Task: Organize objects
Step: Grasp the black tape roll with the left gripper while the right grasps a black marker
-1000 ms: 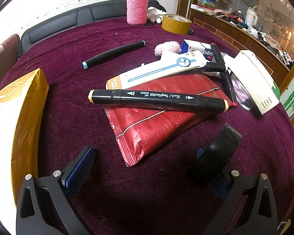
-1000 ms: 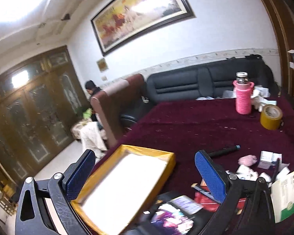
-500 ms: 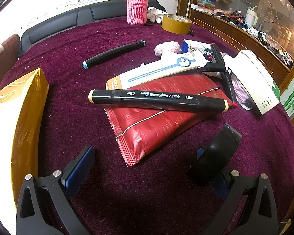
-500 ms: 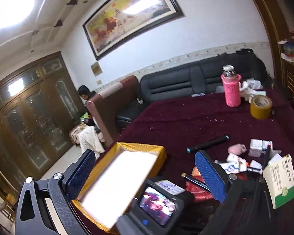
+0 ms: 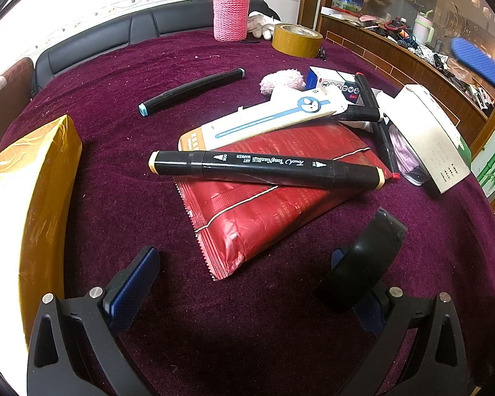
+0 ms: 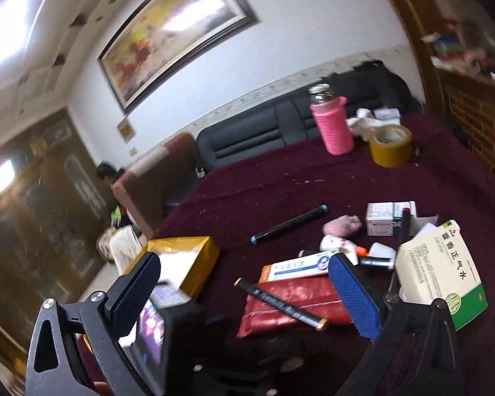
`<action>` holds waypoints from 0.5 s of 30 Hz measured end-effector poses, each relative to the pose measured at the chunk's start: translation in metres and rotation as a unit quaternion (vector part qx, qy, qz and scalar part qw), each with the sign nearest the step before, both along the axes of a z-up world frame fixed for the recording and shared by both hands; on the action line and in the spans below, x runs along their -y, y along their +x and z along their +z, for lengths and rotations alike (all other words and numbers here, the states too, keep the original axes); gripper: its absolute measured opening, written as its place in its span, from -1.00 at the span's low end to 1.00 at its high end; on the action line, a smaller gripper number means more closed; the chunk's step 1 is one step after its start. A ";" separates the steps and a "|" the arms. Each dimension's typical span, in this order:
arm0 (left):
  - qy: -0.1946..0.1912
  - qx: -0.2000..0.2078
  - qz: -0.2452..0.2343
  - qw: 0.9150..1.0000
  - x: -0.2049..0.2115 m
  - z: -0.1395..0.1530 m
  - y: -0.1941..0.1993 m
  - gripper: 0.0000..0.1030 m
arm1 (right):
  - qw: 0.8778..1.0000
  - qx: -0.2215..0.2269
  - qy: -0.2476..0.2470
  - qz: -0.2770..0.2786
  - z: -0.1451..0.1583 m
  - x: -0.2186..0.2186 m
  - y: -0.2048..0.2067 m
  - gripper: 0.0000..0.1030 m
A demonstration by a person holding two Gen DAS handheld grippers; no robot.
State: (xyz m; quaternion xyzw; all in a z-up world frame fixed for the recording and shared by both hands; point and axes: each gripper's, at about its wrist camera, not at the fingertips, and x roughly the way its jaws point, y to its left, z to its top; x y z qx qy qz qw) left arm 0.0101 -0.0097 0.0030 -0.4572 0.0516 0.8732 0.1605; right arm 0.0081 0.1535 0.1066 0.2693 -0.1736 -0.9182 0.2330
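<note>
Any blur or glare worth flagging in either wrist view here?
Left wrist: sharp, print on the black marker readable, upper left blown out white. Right wrist: motion-smeared throughout, glare on the framed painting, box print soft.

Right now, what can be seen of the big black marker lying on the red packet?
The marker is a long, glossy black double-ended art pen with cream end caps, white lettering and tip icons. It lies flat and capped across the red packet, its left end overhanging the cloth, its right end beside a thinner pen. No hand-held gripper touches it.
</note>
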 end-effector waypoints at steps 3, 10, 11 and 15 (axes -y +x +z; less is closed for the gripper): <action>0.000 0.000 0.000 1.000 0.000 0.000 0.000 0.99 | 0.999 0.006 0.010 -0.037 -0.011 -0.007 -0.014 1.00; 0.000 0.000 0.003 1.000 0.000 0.000 0.000 0.99 | 0.997 0.076 0.014 -0.024 -0.048 0.007 -0.050 1.00; 0.000 -0.001 0.006 1.000 0.000 0.000 0.000 0.99 | 0.997 0.071 0.015 -0.027 -0.047 0.006 -0.049 1.00; 0.001 0.000 0.004 1.000 0.001 0.001 0.000 0.99 | 0.996 0.023 0.049 -0.069 -0.037 0.001 -0.041 1.00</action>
